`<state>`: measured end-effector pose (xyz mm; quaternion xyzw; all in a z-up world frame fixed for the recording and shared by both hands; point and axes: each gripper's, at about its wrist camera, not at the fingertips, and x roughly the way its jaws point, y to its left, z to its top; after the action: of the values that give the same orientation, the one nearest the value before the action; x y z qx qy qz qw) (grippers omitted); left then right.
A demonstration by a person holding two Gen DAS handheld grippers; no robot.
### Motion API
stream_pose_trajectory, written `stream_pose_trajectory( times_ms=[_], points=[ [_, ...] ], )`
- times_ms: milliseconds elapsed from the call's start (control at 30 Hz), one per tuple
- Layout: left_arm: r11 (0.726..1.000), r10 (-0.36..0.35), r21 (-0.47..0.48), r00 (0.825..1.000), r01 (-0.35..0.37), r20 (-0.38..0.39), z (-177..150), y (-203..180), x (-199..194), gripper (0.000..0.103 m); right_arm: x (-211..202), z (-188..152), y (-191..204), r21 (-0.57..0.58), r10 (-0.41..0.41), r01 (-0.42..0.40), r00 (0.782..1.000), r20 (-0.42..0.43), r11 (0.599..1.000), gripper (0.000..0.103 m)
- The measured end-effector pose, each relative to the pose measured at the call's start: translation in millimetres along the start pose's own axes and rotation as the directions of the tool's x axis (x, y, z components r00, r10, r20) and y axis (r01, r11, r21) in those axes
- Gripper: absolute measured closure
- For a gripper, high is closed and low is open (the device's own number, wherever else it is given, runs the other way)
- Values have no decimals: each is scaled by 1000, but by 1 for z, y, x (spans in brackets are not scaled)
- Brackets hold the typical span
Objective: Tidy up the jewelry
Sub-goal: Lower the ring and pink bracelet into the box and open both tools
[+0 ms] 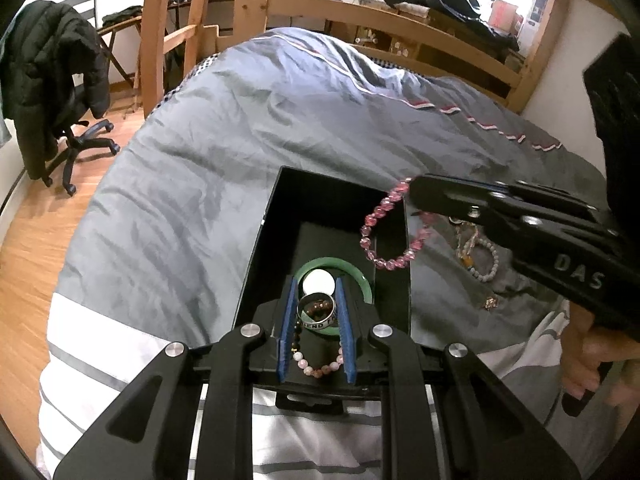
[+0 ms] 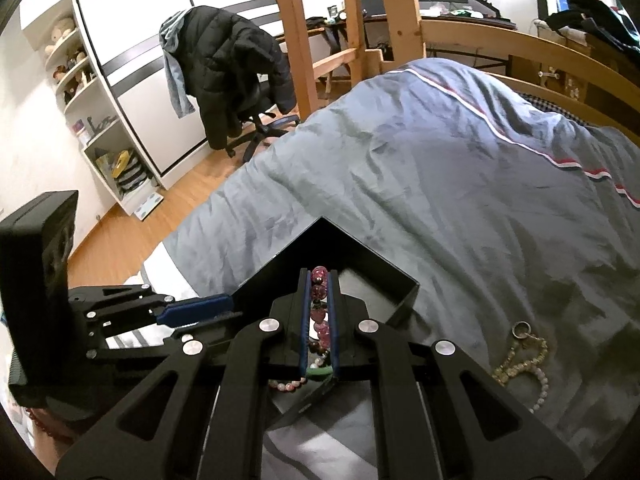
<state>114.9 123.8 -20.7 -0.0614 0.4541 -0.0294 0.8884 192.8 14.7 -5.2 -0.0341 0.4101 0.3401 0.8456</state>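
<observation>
A black open box (image 1: pixel 272 216) lies on the grey bed cover. In it lie a green bangle (image 1: pixel 366 284), a white disc (image 1: pixel 318 282), a silver band ring (image 1: pixel 316 312) and a pale bead bracelet (image 1: pixel 320 368). My left gripper (image 1: pixel 316 296) hovers open over the box's near end, empty, fingers either side of the ring. My right gripper (image 2: pixel 319 280) is shut on a pink bead bracelet (image 1: pixel 374 236), which hangs over the box's right wall; it also shows between the pads in the right wrist view (image 2: pixel 319 292). The box also shows there (image 2: pixel 360 256).
More jewelry lies on the cover right of the box: a pale bead bracelet (image 1: pixel 486 258), a chain with a ring (image 2: pixel 520 344) and a small gold piece (image 1: pixel 489 302). A wooden bed frame (image 1: pixel 400 24) rings the bed. An office chair with a black jacket (image 2: pixel 236 76) stands on the floor.
</observation>
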Motion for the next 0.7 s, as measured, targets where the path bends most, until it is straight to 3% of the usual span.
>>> stream_pose_trajectory(
  times_ms=[333,433,533,600,667,700],
  points=[
    [1000,14,-11,1000,-14,-11,0,4,5,82,27,1,2,-1,29,-29,999,-35,1000,94],
    [999,26,-18,1000,-27,-2,1,4,4,61,30,2,2,6,35,-35,999,-39,999,94],
    [999,20,-27,1000,-19,9,1,6,1,54,31,3,1,13,42,-42,998,-46,999,91],
    [999,24,-32,1000,-23,20,1,7,-1,42,30,3,-1,19,35,-34,998,-43,999,80],
    [999,34,-29,999,-33,38,1,7,-4,32,25,3,-5,41,32,-31,999,-23,999,45],
    [999,35,-30,998,-33,44,2,7,-6,30,22,3,-7,50,27,-26,1000,-10,998,38]
  ],
)
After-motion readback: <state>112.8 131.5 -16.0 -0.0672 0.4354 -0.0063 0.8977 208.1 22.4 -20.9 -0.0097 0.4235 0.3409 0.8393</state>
